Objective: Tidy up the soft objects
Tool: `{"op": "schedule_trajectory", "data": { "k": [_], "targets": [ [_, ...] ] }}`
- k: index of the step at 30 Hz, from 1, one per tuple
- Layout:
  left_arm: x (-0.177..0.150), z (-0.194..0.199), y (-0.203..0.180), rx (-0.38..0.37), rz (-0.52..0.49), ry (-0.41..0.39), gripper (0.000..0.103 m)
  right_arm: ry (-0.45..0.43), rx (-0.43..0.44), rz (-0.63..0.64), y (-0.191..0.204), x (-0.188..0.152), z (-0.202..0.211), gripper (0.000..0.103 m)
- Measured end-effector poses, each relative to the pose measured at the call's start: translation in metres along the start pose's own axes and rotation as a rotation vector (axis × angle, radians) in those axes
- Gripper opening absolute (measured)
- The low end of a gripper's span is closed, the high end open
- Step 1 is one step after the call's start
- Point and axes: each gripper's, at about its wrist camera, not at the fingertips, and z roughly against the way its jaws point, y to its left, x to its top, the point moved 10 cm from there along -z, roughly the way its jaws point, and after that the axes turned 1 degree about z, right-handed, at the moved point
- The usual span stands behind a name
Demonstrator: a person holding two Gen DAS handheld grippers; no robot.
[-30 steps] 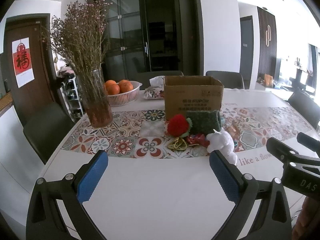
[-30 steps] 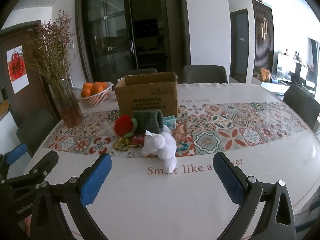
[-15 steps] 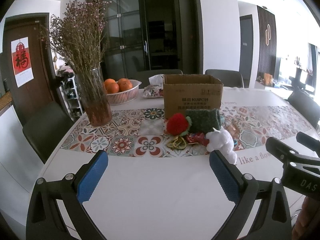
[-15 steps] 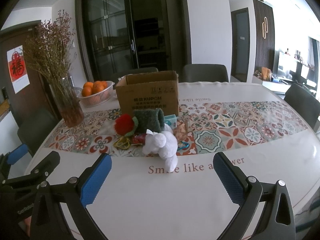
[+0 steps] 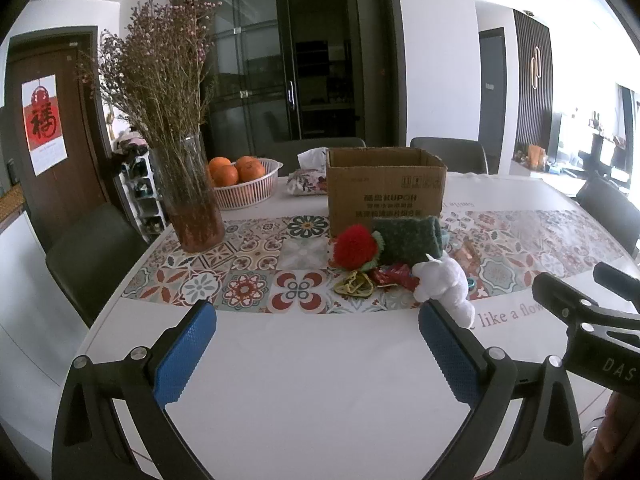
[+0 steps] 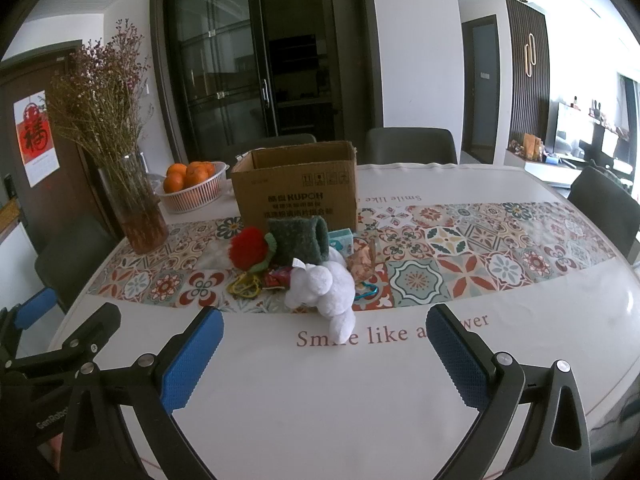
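Observation:
A pile of small things lies on the patterned runner in front of an open cardboard box (image 5: 386, 188) (image 6: 296, 190). It holds a white plush animal (image 5: 442, 282) (image 6: 324, 288), a red pompom toy (image 5: 354, 246) (image 6: 248, 246) and a green knitted piece (image 5: 406, 236) (image 6: 302, 240). My left gripper (image 5: 316, 354) is open and empty over the bare white tabletop, short of the pile. My right gripper (image 6: 324, 354) is open and empty, just short of the plush.
A glass vase of dried flowers (image 5: 194, 208) (image 6: 138, 208) and a basket of oranges (image 5: 244, 184) (image 6: 192, 188) stand at the left. Yellow clips (image 6: 244, 284), wrappers and a small teal box (image 6: 340, 240) lie in the pile. Dark chairs (image 5: 94, 260) ring the table.
Both grippers have crept slightly forward toward the pile. Nothing was taken hold of.

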Motion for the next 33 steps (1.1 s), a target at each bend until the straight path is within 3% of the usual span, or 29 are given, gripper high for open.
{"op": "schedule_trajectory", "data": {
  "k": [33],
  "targets": [
    [-0.0013, -0.0006, -0.0009, -0.001, -0.004, 0.005, 0.103, 0.010, 0.003, -0.003, 0.0021, -0.0053, -0.0028, 0.103]
  ]
}}
